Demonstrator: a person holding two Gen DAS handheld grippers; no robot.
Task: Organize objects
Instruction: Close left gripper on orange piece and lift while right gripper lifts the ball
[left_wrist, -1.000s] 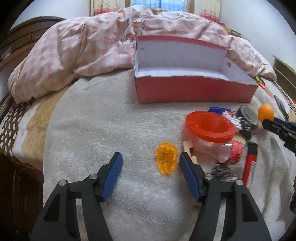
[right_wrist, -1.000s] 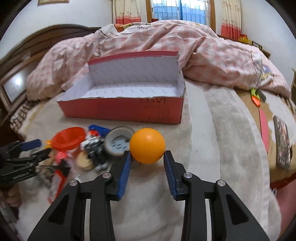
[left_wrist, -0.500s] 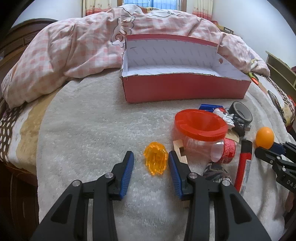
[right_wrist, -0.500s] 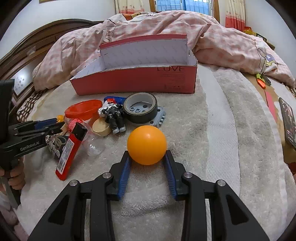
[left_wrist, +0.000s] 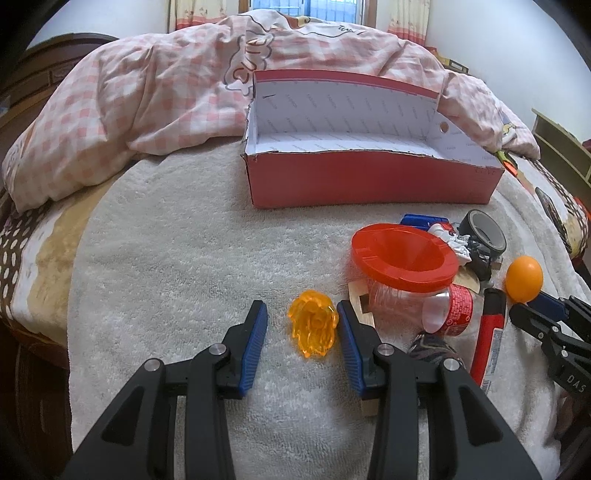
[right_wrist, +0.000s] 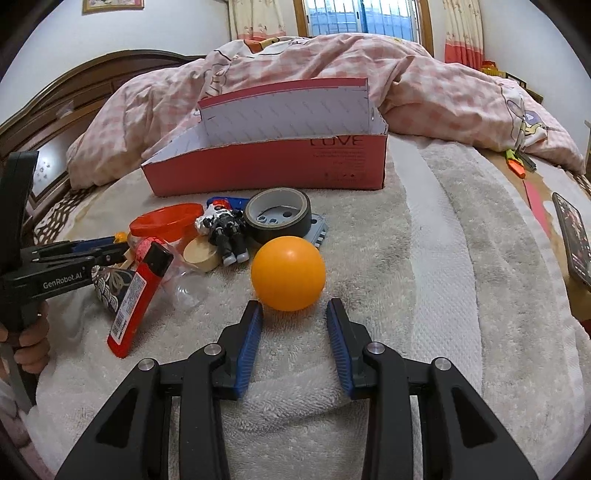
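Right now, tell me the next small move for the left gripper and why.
Probably close the left gripper on the orange plastic piece. Its open fingers already sit either side of the piece on the towel, with small gaps on both sides, and the red box behind looks empty so far. The right gripper is open just short of the orange ball.

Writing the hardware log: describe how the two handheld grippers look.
Both are matte black plastic. The left gripper and right gripper have ribbed blue finger pads and silver pivot bolts. White lettering reads "GenRobot.AI" on the left's side. No cables or sleeves show.
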